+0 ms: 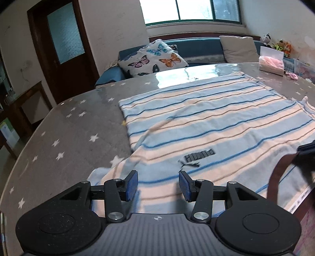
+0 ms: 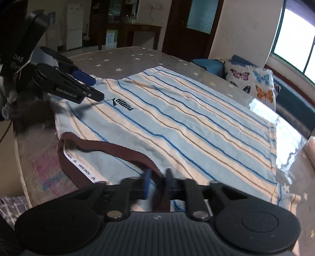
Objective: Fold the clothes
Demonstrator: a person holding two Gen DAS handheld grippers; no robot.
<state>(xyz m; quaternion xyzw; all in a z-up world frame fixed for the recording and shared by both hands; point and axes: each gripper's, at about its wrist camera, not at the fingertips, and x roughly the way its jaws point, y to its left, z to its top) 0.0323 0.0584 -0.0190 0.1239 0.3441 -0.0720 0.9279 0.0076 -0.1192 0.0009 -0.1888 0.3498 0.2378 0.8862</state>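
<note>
A striped shirt [image 1: 206,126] lies spread flat on the counter [image 1: 65,137], which wears a grey cover printed with white stars. The shirt's bands run pale blue and cream with thin blue and tan lines; a dark logo [image 1: 198,155] sits on the chest, and the brown collar [image 2: 110,149] faces the counter's near edge. My left claw [image 1: 158,184] stands released above the shirt just short of the logo, blue pads apart with only cloth below them, nothing gripped. My right claw [image 2: 158,184] is clenched on the brown collar, which passes between its pads on the side of the logo away from the left claw; the picture is blurred here. Beyond the shirt, past the counter's far edge, a butterfly cushion [image 1: 153,58] rests on a blue sofa [image 1: 198,46] beneath a window [image 1: 192,10].
</note>
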